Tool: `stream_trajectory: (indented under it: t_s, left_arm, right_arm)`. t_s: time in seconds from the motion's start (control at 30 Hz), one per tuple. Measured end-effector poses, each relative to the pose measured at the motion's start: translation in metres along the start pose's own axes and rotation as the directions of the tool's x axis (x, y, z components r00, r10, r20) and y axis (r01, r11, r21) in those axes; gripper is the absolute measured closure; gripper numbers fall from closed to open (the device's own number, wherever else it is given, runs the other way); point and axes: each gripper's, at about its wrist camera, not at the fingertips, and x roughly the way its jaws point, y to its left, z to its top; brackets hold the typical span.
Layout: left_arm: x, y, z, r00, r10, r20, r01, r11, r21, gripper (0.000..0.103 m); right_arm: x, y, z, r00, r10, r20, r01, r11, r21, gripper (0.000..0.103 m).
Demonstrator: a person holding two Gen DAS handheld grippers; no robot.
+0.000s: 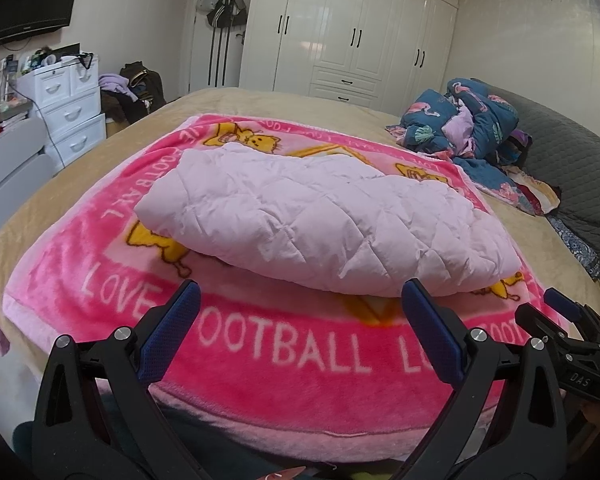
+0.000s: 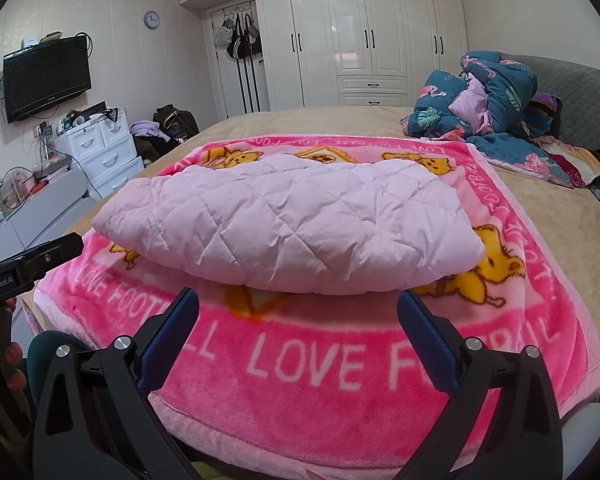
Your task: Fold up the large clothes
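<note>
A pale pink quilted garment (image 1: 320, 220) (image 2: 288, 224) lies folded into a thick oblong bundle on a bright pink blanket (image 1: 284, 356) (image 2: 312, 364) printed with yellow bears and white lettering. My left gripper (image 1: 300, 312) stands open just short of the bundle's near edge, nothing between its blue pads. My right gripper (image 2: 298, 318) is open too, its fingers a little in front of the bundle and holding nothing. The right gripper also shows at the right edge of the left wrist view, and part of the left device (image 2: 28, 264) shows at the left of the right wrist view.
The blanket covers a beige bed (image 1: 228, 100). A heap of blue floral bedding (image 1: 464, 124) (image 2: 488, 108) lies by the grey headboard (image 2: 584, 108). White drawers (image 1: 68, 108), piled clothes (image 2: 160, 128), a wall television (image 2: 46, 76) and white wardrobes (image 2: 360, 28) line the room.
</note>
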Motion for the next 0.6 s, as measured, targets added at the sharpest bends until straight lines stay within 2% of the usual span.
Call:
stream_trajectory:
  t_s: [0.6]
  left_arm:
    - [0.002,0.0031,-0.0017,1.0,0.004,-0.013,-0.004,1.0,-0.002,0.009]
  right_arm:
    - [0.0001,-0.0004,-0.0015,1.0,0.005,-0.01,-0.005,1.0,0.003,0.004]
